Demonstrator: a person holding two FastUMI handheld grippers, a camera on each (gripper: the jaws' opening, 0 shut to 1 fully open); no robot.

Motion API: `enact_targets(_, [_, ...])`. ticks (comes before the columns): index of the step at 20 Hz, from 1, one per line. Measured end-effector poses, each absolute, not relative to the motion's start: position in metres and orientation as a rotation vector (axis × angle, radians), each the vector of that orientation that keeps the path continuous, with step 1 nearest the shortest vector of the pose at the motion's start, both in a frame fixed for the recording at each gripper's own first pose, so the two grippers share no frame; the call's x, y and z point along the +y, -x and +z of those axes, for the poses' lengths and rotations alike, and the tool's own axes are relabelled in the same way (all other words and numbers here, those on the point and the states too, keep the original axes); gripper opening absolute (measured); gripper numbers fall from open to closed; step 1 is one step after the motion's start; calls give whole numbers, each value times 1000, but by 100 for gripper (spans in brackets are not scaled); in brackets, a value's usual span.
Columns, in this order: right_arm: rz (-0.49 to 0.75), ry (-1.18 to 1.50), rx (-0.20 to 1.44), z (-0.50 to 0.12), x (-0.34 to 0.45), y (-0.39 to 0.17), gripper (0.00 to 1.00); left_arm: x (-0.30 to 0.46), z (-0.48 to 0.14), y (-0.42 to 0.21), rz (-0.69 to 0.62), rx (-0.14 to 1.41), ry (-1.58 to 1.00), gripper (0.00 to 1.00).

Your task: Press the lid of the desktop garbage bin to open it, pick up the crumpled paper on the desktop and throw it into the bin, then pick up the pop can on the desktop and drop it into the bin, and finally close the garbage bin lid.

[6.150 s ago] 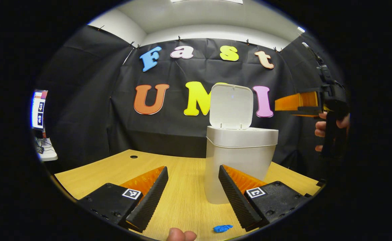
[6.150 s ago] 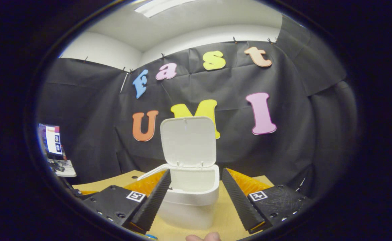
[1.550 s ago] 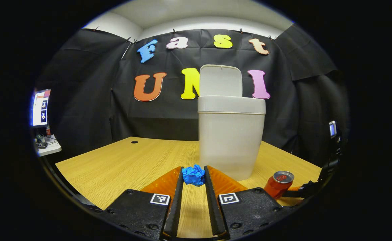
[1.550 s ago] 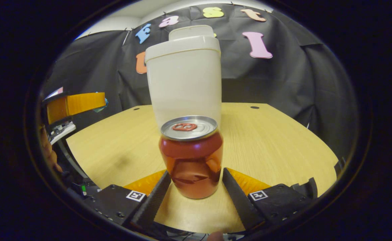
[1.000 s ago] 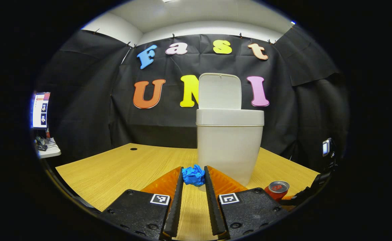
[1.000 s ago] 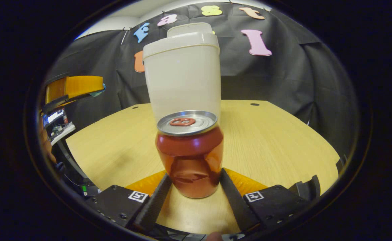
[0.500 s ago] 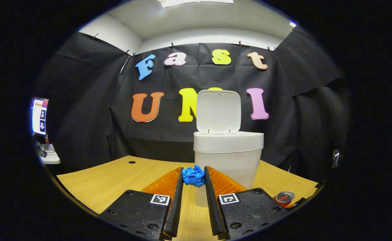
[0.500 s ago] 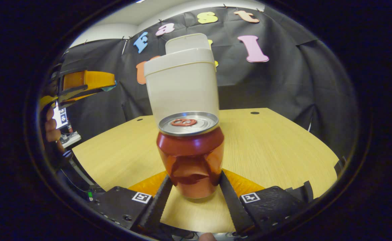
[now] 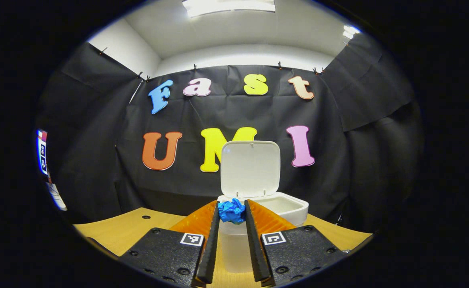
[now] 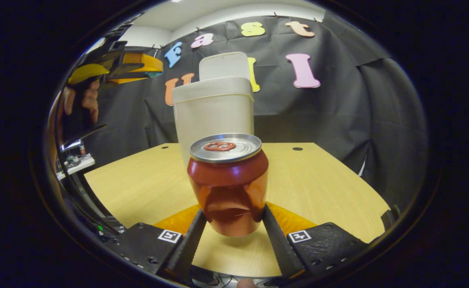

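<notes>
The white bin [image 9: 266,208] stands on the wooden desk with its lid [image 9: 250,169] upright and open. My left gripper [image 9: 231,211] is shut on the crumpled blue paper [image 9: 231,211], held high, just in front of the bin's rim. In the right gripper view the dented red pop can [image 10: 228,183] stands upright between my right gripper's [image 10: 231,214] fingers, which press on both its sides, just above the desk [image 10: 318,184]. The bin [image 10: 213,112] rises behind the can. The left gripper [image 10: 116,68] and the hand holding it show at upper left there.
A side table with a screen [image 9: 42,151] stands left of the desk. The desk [image 9: 118,232] has a small round cable hole [image 9: 146,217] on the left and another [image 10: 297,149] on the right. The booth's black cloth closes in the back.
My left gripper has risen with the blue paper, from desk level to the bin's rim. My right gripper has shut on the pop can and raised it slightly.
</notes>
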State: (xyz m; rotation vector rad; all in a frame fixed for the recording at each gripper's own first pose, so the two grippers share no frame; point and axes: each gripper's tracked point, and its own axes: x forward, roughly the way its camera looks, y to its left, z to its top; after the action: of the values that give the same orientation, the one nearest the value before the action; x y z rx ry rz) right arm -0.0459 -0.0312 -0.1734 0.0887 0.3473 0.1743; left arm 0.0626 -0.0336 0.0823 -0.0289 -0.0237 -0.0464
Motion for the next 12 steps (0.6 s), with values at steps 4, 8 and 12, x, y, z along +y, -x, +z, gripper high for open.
enact_targets(4, [153, -98, 354, -174, -48, 42, 82, -34, 93, -97, -46, -26, 59, 39])
enact_targets(8, [130, -117, 348, -172, -59, 40, 82, -30, 77, -133, -28, 27, 72, 40])
enact_targets(12, [123, -127, 359, -175, -62, 39, 82, -39, 63, -152, -53, 71, 72, 41])
